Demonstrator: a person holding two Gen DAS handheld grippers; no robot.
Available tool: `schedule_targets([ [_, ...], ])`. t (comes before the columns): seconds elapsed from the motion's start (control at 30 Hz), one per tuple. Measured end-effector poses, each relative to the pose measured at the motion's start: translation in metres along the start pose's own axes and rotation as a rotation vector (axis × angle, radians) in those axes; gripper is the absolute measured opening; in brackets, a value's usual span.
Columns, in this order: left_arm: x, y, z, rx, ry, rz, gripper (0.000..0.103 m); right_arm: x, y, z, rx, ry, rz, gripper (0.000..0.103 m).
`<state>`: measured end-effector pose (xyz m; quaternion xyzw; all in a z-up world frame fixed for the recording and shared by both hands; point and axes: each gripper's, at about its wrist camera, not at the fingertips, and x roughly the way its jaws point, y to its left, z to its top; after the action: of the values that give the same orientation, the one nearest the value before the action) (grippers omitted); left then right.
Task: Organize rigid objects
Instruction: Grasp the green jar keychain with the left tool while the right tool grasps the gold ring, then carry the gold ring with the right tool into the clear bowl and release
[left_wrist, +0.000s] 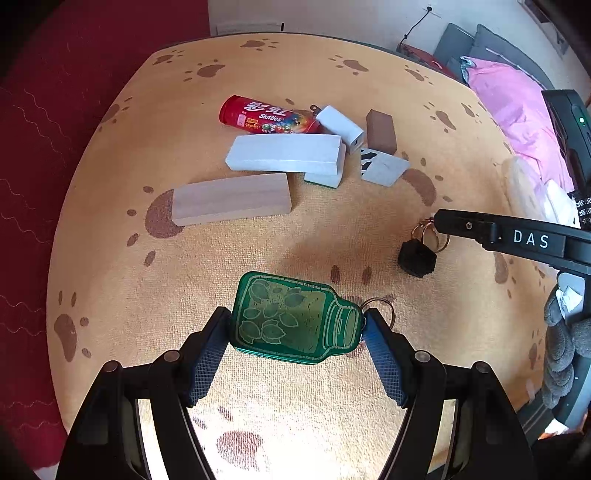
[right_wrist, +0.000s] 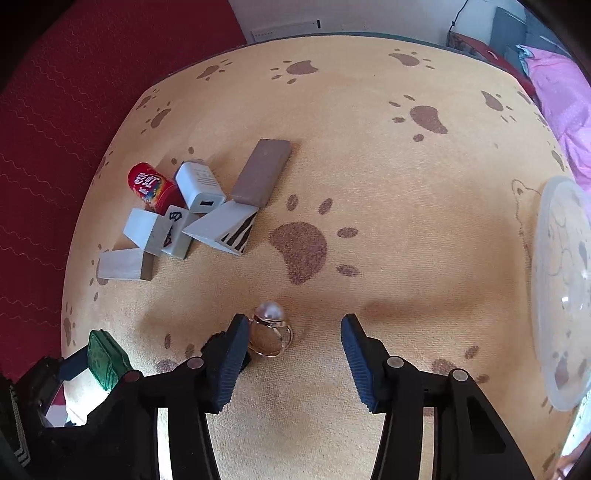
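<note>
Pearl ring (right_wrist: 271, 334), a gold band with a round pale pearl on top, lies on the tan paw-print table (right_wrist: 369, 166) between the jaws of the right gripper (right_wrist: 293, 354); its band touches the left blue pad, while the other pad stands well clear, so the jaws are apart and grip nothing. Likely reason for the placement: jaws straddle the ring to take it across the band. Green translucent bottle-shaped key tag (left_wrist: 295, 317) with a leaf engraving and a metal split ring is clamped end to end in the left gripper (left_wrist: 295, 332), base against one pad and neck against the other, apparently lifted clear of the table for carrying. Farther off, sorted items lie in a cluster: pale wooden block (left_wrist: 231, 199), white rectangular block (left_wrist: 284, 153), red cylindrical Skittles tube (left_wrist: 266, 116), white plug-in charger (left_wrist: 341, 129), brown rectangular block (left_wrist: 381, 131). Left wrist view alone shows a small black lumpy object (left_wrist: 415, 258) just beside the ring and a grey gloved hand (left_wrist: 565, 343). Right wrist view alone shows the pearl, the pad gap, and a clear plastic lid-like dish (right_wrist: 561, 295) at the right edge.
</note>
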<state>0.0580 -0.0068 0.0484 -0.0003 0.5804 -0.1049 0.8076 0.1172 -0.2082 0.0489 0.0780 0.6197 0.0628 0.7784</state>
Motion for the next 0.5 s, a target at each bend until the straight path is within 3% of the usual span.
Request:
schedule_targets([
  [0.17,-0.002,0.003,-0.004,-0.012,0.001,0.003,0.073,0.005,-0.001,-0.004,0.006,0.028,0.020,0.055],
  [0.3,-0.005,0.002,-0.006,-0.002,-0.006,0.006,0.073,0.016,0.017,-0.005,-0.067,0.041,-0.004,0.055],
  [0.37,-0.007,0.002,-0.008,0.003,-0.009,0.008,0.073,0.020,0.022,-0.006,-0.086,0.042,-0.022,0.052],
  [0.47,-0.009,0.004,-0.010,0.003,-0.013,0.012,0.073,0.020,0.025,-0.007,-0.111,0.031,-0.047,0.037],
  [0.5,-0.010,0.004,-0.011,-0.001,-0.014,0.013,0.073,0.020,0.025,-0.007,-0.110,0.029,-0.047,0.037],
])
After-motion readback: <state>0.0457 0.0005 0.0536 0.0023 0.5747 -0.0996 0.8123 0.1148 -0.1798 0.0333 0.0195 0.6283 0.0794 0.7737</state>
